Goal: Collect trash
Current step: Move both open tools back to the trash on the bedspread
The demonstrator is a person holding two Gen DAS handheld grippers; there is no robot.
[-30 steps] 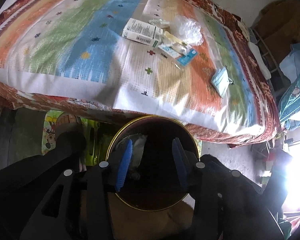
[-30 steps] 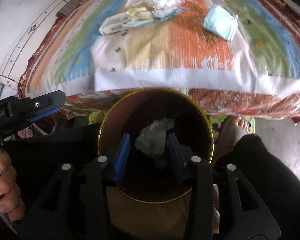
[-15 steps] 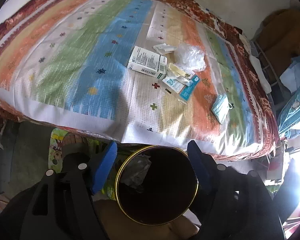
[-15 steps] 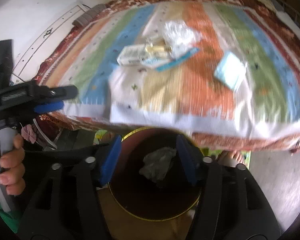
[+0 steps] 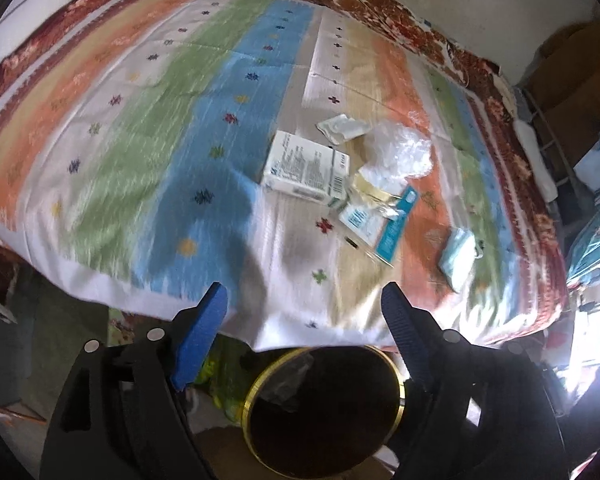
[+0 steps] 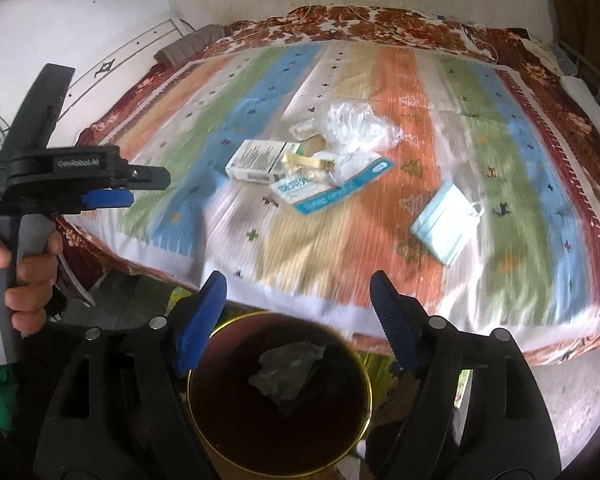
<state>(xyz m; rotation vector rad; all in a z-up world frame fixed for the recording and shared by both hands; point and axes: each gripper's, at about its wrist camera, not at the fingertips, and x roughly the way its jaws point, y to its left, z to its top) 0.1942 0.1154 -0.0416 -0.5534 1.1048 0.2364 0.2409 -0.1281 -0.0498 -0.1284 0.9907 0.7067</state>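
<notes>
Striped in orange, green and blue, the bedspread (image 6: 380,248) filled both wrist views, with a pale wall behind it. Near its middle lay the trash not yet collected: a white carton (image 6: 260,160), a crumpled clear plastic bag (image 6: 356,126), a blue-and-white packet (image 6: 332,190) and some small wrappers, all touching or overlapping in one heap. A light blue face mask (image 6: 446,226) lay apart from the heap, toward the right edge. Below the bed's near edge stood a dark bin with a gold rim (image 6: 278,400), and one crumpled piece (image 6: 288,368) was already inside it.

Both grippers had just been opening, and nothing was between their fingers. The left gripper (image 5: 304,308) stood wide over the near edge; the right gripper (image 6: 298,298) stood wide above the bin. The drop looked finished, so the step in hand was judged to be the return to the bed for more. The next move would call for reaching out to the heap or the mask, lowering open fingers around one piece, and closing without snagging the cloth.
</notes>
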